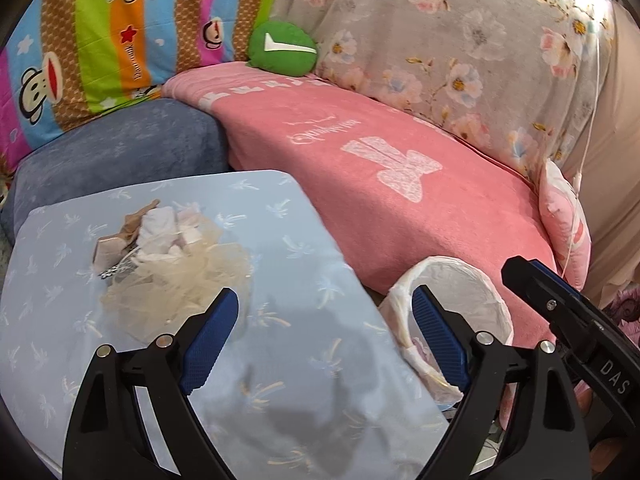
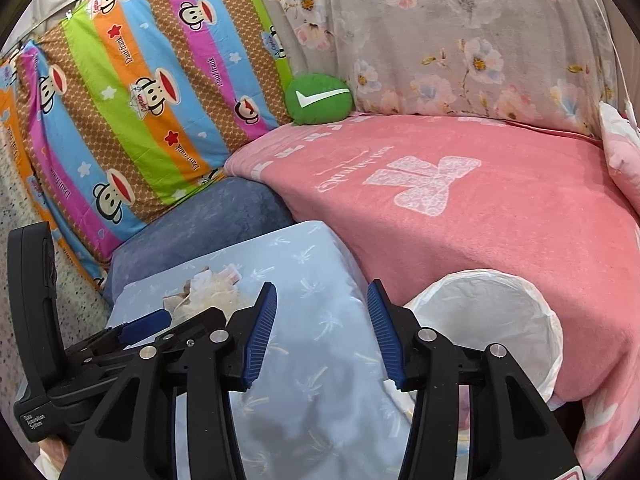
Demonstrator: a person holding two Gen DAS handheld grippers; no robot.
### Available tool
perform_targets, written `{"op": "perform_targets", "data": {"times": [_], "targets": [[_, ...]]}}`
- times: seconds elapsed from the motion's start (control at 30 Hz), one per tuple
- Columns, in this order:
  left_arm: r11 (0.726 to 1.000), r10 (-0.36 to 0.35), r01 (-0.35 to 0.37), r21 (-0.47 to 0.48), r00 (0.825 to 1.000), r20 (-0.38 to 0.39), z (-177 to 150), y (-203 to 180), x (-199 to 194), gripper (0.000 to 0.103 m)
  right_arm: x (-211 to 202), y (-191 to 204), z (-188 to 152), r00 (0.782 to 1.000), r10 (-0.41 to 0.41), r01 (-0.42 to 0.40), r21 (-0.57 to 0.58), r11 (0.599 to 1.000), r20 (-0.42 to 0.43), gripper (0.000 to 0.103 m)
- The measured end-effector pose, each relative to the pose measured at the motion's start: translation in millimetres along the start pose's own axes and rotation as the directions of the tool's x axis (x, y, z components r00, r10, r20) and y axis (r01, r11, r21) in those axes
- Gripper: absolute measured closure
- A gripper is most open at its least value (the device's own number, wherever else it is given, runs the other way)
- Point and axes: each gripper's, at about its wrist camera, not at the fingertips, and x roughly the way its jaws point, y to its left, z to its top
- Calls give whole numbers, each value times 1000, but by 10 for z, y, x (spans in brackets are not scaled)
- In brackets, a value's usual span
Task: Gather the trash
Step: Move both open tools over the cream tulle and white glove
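Reaching toward the trash pile, a loose heap of crumpled tissue, brownish paper scraps and cream netting on the pale blue table cover, looks to be the step in hand. The left gripper is spread wide and empty, its left pad just beside the netting's near edge. The right gripper hangs released over bare cover with nothing between its pads. My guess is the next move calls for the left tongs to push forward over the heap and clench on the netting, then swing right to the white-lined bin, which stands just beside the table's right edge against the pink blanket. Nothing blocks that path, though the right tongs hover near the bin's mouth. Behind sit a blue cushion, a striped monkey-print quilt and a green round pillow.
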Motion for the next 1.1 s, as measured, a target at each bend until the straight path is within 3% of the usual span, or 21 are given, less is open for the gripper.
{"op": "perform_targets", "data": {"times": [0.23,0.7,1.1], "targets": [[995,72,-71,-71,997,1,-84,441,-54,17,219,326,-88,999,31,-32,-31,999,-41,39],[954,234,-234,-187,972,-24,-258,1390,-165,14,1111,1175,-317,976,117,-134,-79,988,-183,30],[937,261,-266,-227,964,-53,-310,1815,-54,14,2017,1472,-488,958,87,-110,-70,991,-272,26]]}}
